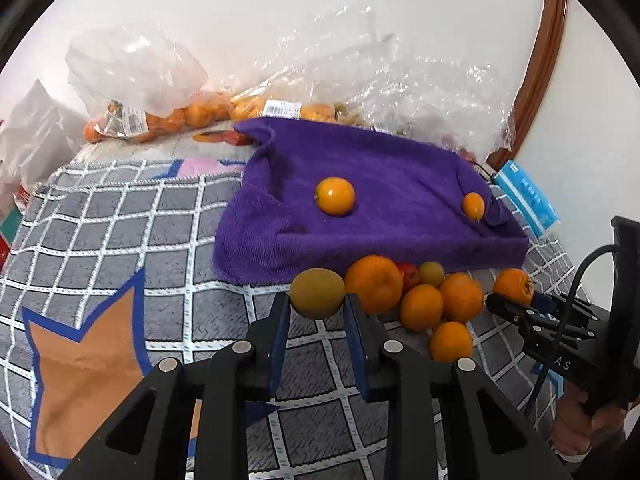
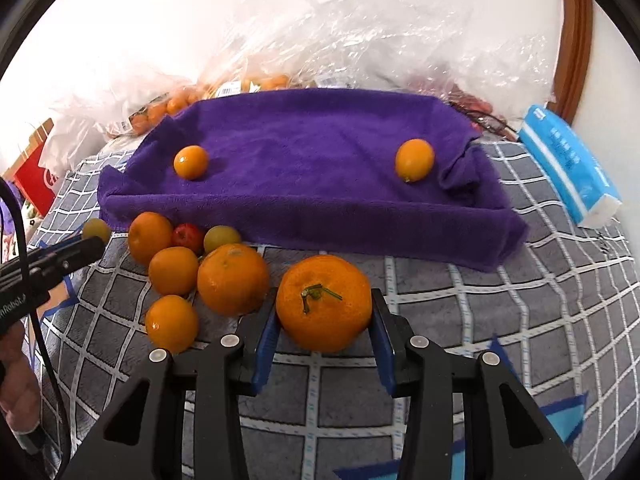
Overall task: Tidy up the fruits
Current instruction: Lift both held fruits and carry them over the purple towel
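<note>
My left gripper [image 1: 317, 314] has its blue pads pressed on the sides of a small greenish-yellow fruit [image 1: 317, 294], which sits right at the fingertips, clear of the checked blanket [image 1: 120, 240] as far as I can judge. It looks light, smooth-skinned and a little slippery, so I keep the hold across its widest part; squeezing harder could bruise it. My right gripper [image 2: 325, 322] stands wider, both pads against the flanks of a larger mandarin [image 2: 324, 304], stem upward. That one seems heavier, with a soft, loose peel that gives under pressure, so a grip across the middle suits it best.

Just beyond the fingers lies the loose pile [image 2: 192, 264]: several oranges touching one another, with a small red fruit [image 2: 187, 237] and another greenish one [image 2: 221, 239] tucked against the front edge of the purple towel [image 2: 320, 140]. They are round and would roll if nudged.

Further back, on the towel, two small orange fruits rest well apart, one [image 2: 191, 162] left, one [image 2: 414, 160] right. Behind, bagged fruit in clear plastic [image 1: 160, 92] lies against the wall.
</note>
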The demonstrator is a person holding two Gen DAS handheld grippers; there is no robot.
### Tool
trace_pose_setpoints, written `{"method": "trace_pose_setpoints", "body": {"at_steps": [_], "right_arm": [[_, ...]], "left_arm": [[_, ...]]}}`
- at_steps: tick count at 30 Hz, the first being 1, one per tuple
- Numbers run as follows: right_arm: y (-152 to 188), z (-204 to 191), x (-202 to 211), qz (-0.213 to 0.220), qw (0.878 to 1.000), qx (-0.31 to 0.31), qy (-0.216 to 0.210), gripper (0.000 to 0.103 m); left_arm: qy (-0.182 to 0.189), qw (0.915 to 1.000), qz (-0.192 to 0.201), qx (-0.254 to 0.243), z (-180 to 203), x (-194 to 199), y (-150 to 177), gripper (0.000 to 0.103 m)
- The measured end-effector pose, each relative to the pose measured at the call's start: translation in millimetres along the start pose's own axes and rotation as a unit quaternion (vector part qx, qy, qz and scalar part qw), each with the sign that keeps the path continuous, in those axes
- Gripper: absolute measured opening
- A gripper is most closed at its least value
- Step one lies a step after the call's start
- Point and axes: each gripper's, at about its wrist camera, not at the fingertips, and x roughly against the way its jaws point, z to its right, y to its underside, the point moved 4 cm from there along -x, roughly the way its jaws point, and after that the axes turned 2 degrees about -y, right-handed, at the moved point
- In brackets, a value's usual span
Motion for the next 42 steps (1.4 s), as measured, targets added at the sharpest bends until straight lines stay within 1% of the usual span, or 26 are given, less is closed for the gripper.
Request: {"method": "trace_pose_setpoints", "body": {"at_steps": [3, 7, 11, 15, 20, 23, 24, 26, 29, 31, 34, 38, 42], "right_arm": [[-4, 4, 10, 0.012, 1.000, 0.000, 0.002, 0.042], [-19, 6, 21, 0.030, 1.000, 0.007, 0.003, 0.042], [-42, 6, 27, 0.052, 0.999, 0.010, -0.009, 0.042], [-66, 3, 33, 0.081, 0.996, 0.012, -0.018, 0.042], [-92, 4, 28, 0.106, 0.994, 0.012, -0.024, 0.042], [-101, 6, 20, 0.113, 0.993, 0.019, -0.010, 0.042], [-102, 7, 16, 0.112, 0.993, 0.020, -0.006, 0.042], [-103, 12, 8, 0.110, 0.994, 0.017, -0.003, 0.042], [-99, 21, -3, 0.104, 0.995, 0.006, -0.004, 0.042], [-97, 26, -8, 0.102, 0.995, 0.000, -0.006, 0.042], [-95, 31, -13, 0.097, 0.995, -0.005, -0.003, 0.042], [-94, 39, -15, 0.097, 0.995, -0.010, 0.007, 0.042], [-94, 45, -13, 0.103, 0.995, -0.014, 0.014, 0.042]], "left_arm": [[-0.001, 1.0000, 0.006, 0.002, 2, 7, -7, 0.026], [0.007, 0.9998, 0.007, 0.018, 5, 13, -20, 0.026], [0.006, 0.9996, 0.008, 0.026, 7, 14, -38, 0.026], [0.000, 0.9996, 0.022, 0.020, 12, 17, -58, 0.026], [-0.003, 0.9992, 0.036, 0.017, 17, 8, -81, 0.026], [-0.014, 0.9988, 0.045, 0.011, 21, -1, -90, 0.026], [-0.019, 0.9986, 0.048, 0.010, 21, -5, -92, 0.026], [-0.017, 0.9985, 0.050, 0.011, 20, -12, -92, 0.026], [-0.021, 0.9982, 0.055, 0.016, 15, -23, -86, 0.026], [-0.029, 0.9981, 0.050, 0.021, 9, -30, -81, 0.026], [-0.027, 0.9982, 0.047, 0.027, 5, -36, -78, 0.026], [-0.026, 0.9977, 0.059, 0.018, 7, -36, -77, 0.026], [-0.025, 0.9980, 0.057, 0.006, 13, -40, -74, 0.026]]}}
